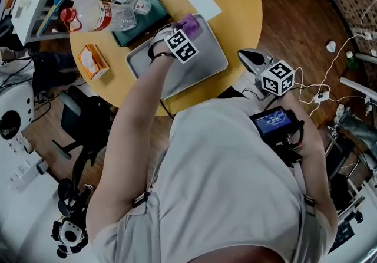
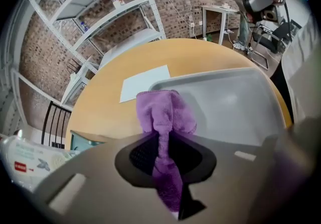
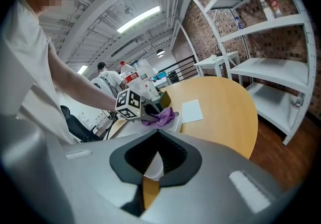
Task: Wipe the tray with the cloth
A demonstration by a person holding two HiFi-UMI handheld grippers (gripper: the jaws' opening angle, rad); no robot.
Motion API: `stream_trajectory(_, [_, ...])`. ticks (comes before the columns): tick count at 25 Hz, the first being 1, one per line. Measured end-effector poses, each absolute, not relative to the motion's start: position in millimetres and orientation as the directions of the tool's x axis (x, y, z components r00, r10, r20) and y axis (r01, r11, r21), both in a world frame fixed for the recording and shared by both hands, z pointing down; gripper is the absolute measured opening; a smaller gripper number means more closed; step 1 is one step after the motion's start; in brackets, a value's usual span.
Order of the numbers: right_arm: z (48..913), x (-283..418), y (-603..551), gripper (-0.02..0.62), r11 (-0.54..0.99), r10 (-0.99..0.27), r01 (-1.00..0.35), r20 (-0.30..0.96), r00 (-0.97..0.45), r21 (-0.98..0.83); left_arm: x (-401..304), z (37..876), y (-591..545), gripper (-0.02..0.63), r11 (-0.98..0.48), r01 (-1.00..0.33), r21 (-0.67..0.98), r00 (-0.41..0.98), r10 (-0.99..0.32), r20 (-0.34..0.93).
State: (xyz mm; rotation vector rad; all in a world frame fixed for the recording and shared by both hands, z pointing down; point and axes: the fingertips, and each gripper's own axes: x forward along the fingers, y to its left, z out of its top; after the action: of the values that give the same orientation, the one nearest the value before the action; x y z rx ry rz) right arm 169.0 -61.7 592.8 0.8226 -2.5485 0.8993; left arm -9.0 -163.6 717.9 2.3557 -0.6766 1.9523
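A grey tray [image 1: 203, 64] lies on the round yellow table [image 1: 247, 14]. My left gripper [image 1: 184, 35] points steeply down over the tray's far end, shut on a purple cloth [image 1: 191, 23]. In the left gripper view the cloth [image 2: 165, 112] runs between the jaws and bunches onto the tray [image 2: 235, 102] near its far left corner. My right gripper [image 1: 244, 54] hovers off the table's right edge, apart from the tray. It is shut, with nothing held [image 3: 158, 150]. From there I see the cloth [image 3: 161, 116] under the left gripper's marker cube [image 3: 128, 103].
A white sheet of paper [image 1: 203, 2] lies beyond the tray. A teal box [image 1: 141, 17], plastic bottles [image 1: 109, 15] and an orange packet [image 1: 92, 61] stand to the tray's left. White shelving [image 3: 271, 72] stands behind the table. Cables [image 1: 330, 85] lie on the floor at right.
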Motion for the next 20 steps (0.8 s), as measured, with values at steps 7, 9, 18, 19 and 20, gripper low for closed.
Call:
stream_trajectory(7, [593,180,-63,0.002,0.632,-0.414,-0.617,0.468,-0.781,-0.47,27,718,-177,0.06,-0.91,-0.294,-0.291,0.115,-0.336,0.935])
stream_trajectory(9, [594,181,-64,0.003,0.629,-0.415,-0.615,0.464,-0.783,-0.475,31,717,-172,0.058,-0.913,-0.289,-0.286,0.106,-0.328,0.939])
stream_trajectory(18, [586,154,-67,0.003,0.667,-0.39,-0.571,0.429,-0.815,-0.479,83,717,-58,0.058,-0.961,-0.116,-0.253,0.198,-0.272,0.942])
stream_trajectory(19, [585,152,-66,0.003,0.67,-0.387,-0.569,0.429,-0.816,-0.477,89,717,-45,0.058,-0.963,-0.095,-0.254,0.205,-0.268,0.941])
stream_trajectory(20, [585,151,-65,0.002,0.673,-0.385,-0.568,0.43,-0.816,-0.474,94,718,-32,0.058,-0.966,-0.084,-0.245,0.21,-0.257,0.943])
